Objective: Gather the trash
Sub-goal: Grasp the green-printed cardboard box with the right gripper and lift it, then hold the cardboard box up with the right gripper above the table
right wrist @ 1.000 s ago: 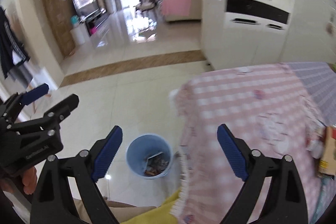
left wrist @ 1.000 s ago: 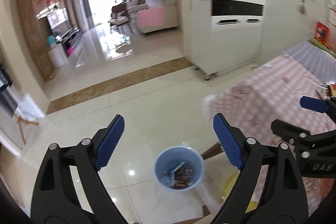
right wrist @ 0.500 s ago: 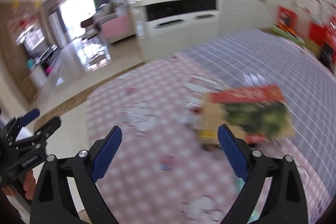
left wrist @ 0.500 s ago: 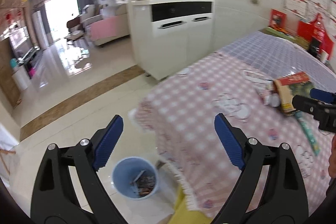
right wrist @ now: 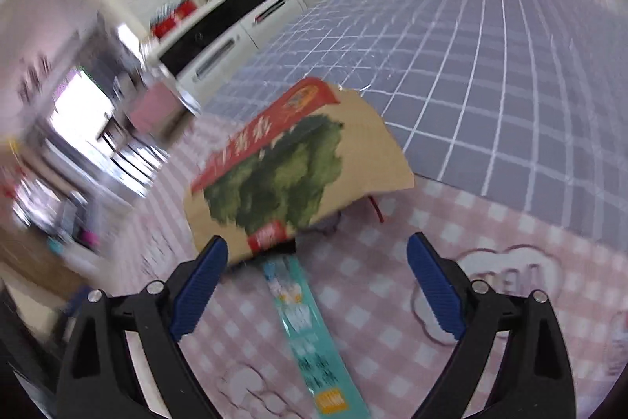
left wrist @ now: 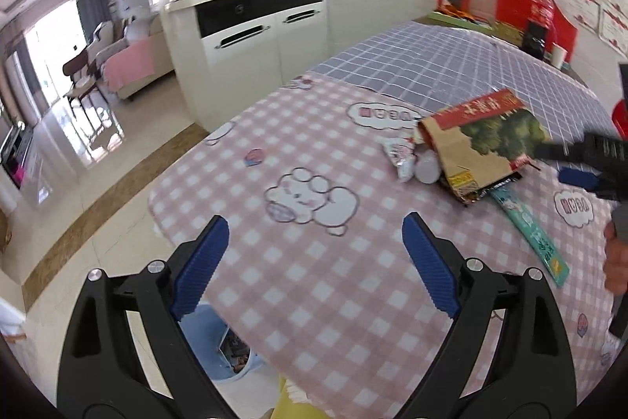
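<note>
In the left wrist view the left gripper [left wrist: 314,262] is wide open and empty, the brown cardboard packet with green tree print [left wrist: 482,144] far beyond its right finger, while in the right wrist view the right gripper [right wrist: 316,277], also wide open and empty, has this packet [right wrist: 290,167] just ahead between its fingers above a long teal paper wrapper [right wrist: 310,332], so a closing could slip on the flat card.

Both wrist views above the checked tablecloth [left wrist: 314,293], sharing the paper bag [right wrist: 298,167].

Blue bin [left wrist: 219,348] half-hidden; right view's background blurred
</note>
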Motion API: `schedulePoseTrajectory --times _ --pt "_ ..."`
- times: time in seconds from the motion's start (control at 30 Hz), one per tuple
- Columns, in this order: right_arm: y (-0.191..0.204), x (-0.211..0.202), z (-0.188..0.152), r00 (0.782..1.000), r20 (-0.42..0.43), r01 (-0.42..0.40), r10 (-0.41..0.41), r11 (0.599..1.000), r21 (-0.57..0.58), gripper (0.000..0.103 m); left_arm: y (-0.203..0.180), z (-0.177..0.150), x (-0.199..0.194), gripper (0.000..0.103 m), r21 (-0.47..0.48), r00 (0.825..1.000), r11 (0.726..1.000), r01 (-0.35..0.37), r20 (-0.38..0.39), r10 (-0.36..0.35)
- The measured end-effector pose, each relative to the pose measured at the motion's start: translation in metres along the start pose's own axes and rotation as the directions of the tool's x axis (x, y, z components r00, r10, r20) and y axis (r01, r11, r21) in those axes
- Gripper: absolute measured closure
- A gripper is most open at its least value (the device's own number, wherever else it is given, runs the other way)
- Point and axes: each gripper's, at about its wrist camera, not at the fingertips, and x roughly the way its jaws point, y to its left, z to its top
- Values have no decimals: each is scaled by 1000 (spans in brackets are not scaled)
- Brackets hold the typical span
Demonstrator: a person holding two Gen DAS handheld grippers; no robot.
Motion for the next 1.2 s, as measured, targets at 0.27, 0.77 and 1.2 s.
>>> schedulePoseTrajectory --times 0.27,0.77,1.2 --pt "-7 25 22 1000 3 -21 21 998 65 32 -6 7 11 15 -2 1000 1000 -1 -21 1" --pt "29 -42 52 957 291 35 0 993 -115 98 -15 21 16 15 -10 999 1000 11 -30 -11" --pt "19 -140 30 937 263 309 -229 894 -325 101 -43 25 20 15 41 997 997 69 -35 -68"
